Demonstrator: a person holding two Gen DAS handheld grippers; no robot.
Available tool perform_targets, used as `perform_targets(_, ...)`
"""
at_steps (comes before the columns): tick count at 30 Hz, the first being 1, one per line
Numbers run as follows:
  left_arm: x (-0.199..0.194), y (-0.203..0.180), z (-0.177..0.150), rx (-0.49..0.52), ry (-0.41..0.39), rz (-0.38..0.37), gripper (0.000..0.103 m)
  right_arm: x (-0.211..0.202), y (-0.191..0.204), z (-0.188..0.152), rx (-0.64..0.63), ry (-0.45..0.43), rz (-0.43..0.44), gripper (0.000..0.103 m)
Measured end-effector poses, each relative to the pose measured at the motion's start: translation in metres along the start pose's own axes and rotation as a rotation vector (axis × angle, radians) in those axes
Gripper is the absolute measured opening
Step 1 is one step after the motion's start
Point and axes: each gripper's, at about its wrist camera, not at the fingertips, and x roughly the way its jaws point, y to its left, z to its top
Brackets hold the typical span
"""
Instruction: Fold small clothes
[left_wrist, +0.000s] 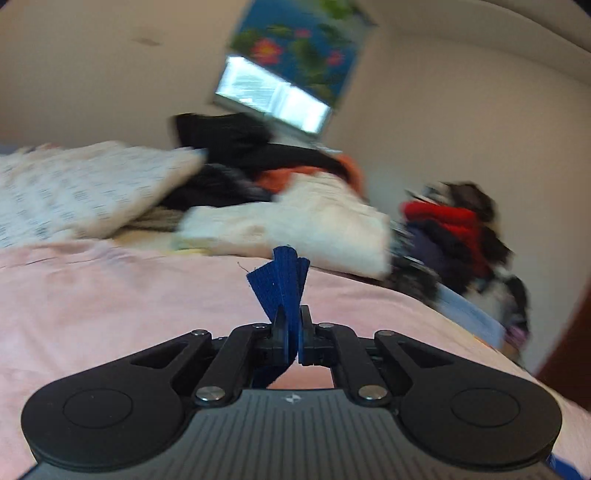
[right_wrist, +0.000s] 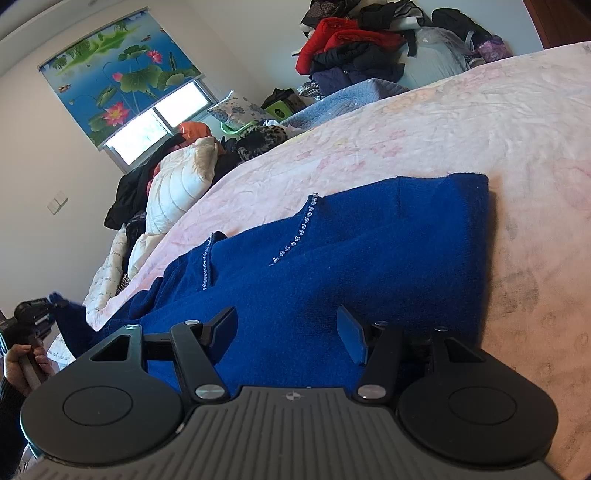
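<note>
Blue knit mid-fold on the pink bedspread, left claw pinching an edge!

My left gripper (left_wrist: 291, 325) is clamped tight on a bunched bit of the blue sweater (right_wrist: 369, 251), lifting it off the pink bedspread (right_wrist: 461, 118), while my right gripper (right_wrist: 286, 332) hovers with jaws spread wide over the flat body, gripping nothing. I reckon this is the fold-over step: next I should carry the pinched edge across the beaded neckline (right_wrist: 299, 236), and the right claw should pin or smooth the body so it lands square.
</note>
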Motion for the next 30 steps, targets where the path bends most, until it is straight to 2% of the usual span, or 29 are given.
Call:
perform_targets(2, -0.013, -0.057, -0.03, 0.146, 0.041, -0.201, 0.004, 0.0, 0.0, 0.0, -0.001, 0.0, 0.0, 0.062)
perform_targets(4, -0.024, -0.109, -0.067, 0.308, 0.104, -0.326, 0.004, 0.0, 0.0, 0.0, 0.001, 0.0, 0.001, 0.062)
perform_targets(6, -0.031, -0.151, -0.108, 0.498, 0.161, -0.372, 0.004, 0.0, 0.0, 0.0, 0.003, 0.0, 0.003, 0.062)
perform_targets(8, -0.03, -0.174, -0.138, 0.615, 0.213, -0.356, 0.005, -0.001, 0.0, 0.0, 0.006, 0.0, 0.007, 0.062)
perform_targets(11, -0.018, -0.174, -0.153, 0.608, 0.299, -0.311, 0.004, 0.0, -0.001, 0.0, 0.01, 0.0, 0.012, 0.062)
perform_targets(15, -0.012, -0.168, -0.151, 0.582, 0.324, -0.3, 0.004, 0.0, -0.002, 0.002, 0.013, 0.004, 0.012, 0.062)
perform_targets(18, -0.018, -0.176, -0.157, 0.631, 0.303, -0.28, 0.004, 0.002, 0.023, 0.016, 0.026, 0.06, -0.103, 0.066)
perform_targets(19, -0.022, -0.178, -0.159, 0.645, 0.294, -0.28, 0.004, 0.001, 0.033, 0.022, 0.055, 0.064, -0.098, 0.068)
perform_targets(21, -0.027, -0.177, -0.158, 0.649, 0.276, -0.302, 0.005, 0.002, 0.048, 0.03, 0.143, 0.084, 0.057, 0.075)
perform_targets(22, -0.029, -0.176, -0.158, 0.644, 0.27, -0.311, 0.005, 0.009, 0.055, 0.033, 0.188, 0.13, 0.142, 0.089)
perform_targets(23, -0.029, -0.175, -0.157, 0.64, 0.266, -0.314, 0.005, 0.018, 0.063, 0.034, 0.225, 0.188, 0.214, 0.097)
perform_targets(24, -0.03, -0.174, -0.156, 0.634, 0.26, -0.317, 0.005, 0.031, 0.071, 0.034, 0.261, 0.255, 0.272, 0.097)
perform_targets(25, -0.031, -0.174, -0.156, 0.629, 0.252, -0.327, 0.005, 0.042, 0.076, 0.034, 0.282, 0.306, 0.294, 0.094)
perform_targets(30, -0.044, -0.176, -0.156, 0.653, 0.179, -0.36, 0.005, 0.095, 0.08, 0.035, 0.447, 0.446, 0.286, 0.082)
